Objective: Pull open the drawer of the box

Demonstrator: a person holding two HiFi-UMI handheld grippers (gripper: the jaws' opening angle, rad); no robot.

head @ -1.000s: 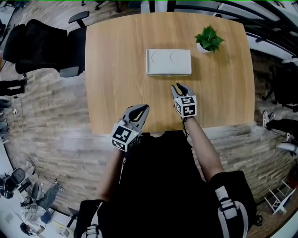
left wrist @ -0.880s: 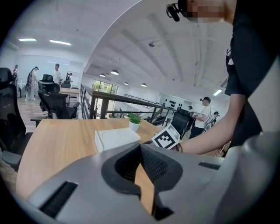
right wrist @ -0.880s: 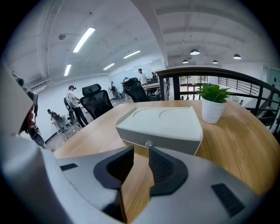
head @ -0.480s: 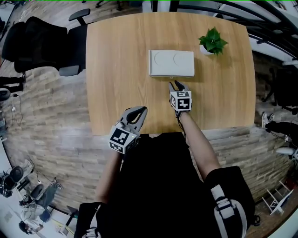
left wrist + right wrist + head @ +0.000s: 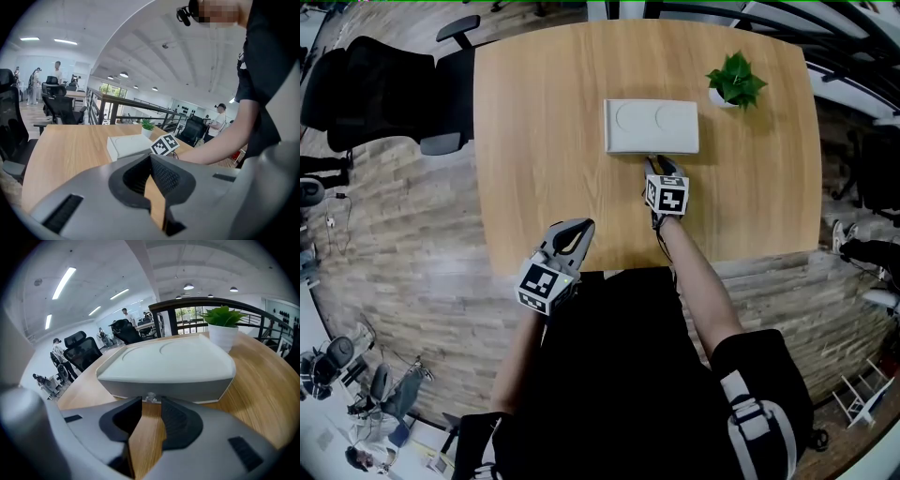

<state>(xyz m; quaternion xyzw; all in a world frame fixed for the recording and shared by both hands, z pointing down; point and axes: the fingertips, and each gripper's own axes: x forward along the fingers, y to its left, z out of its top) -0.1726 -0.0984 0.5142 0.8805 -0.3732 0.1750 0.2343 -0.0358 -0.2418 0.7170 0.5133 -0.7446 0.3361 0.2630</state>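
1. Pale grey and smooth, the box [image 5: 652, 127] is low and flat, with rounded corners and two shallow round dents in its lid. It lies on the wooden table [image 5: 544, 141], past the middle, with its front toward me.
2. That front carries a small clear knob [image 5: 150, 397], low at the centre. I can't make out the drawer's seam around it.
3. My right tongs [image 5: 661, 162] are at the front of the box, released, and their jaws have just been opening. The knob sits right at their tips, in the gap, and neither pad presses on it. In the head view the tongs hide the knob.
4. My left tongs [image 5: 581, 228] hang over the near edge of the table, well apart from the box. They are clenched tip to tip on nothing.
5. The only print I can make out is the black-and-white square markers [image 5: 667, 195] on my tongs' cubes, which are patterns rather than words.
6. A plant [image 5: 736, 82] stands right of the box near the far corner, apart from it. In the head view its leaves cover most of the white pot.
7. Black chairs [image 5: 384, 89] stand left of the table on a plank floor, partly cut off at the edge of the picture.
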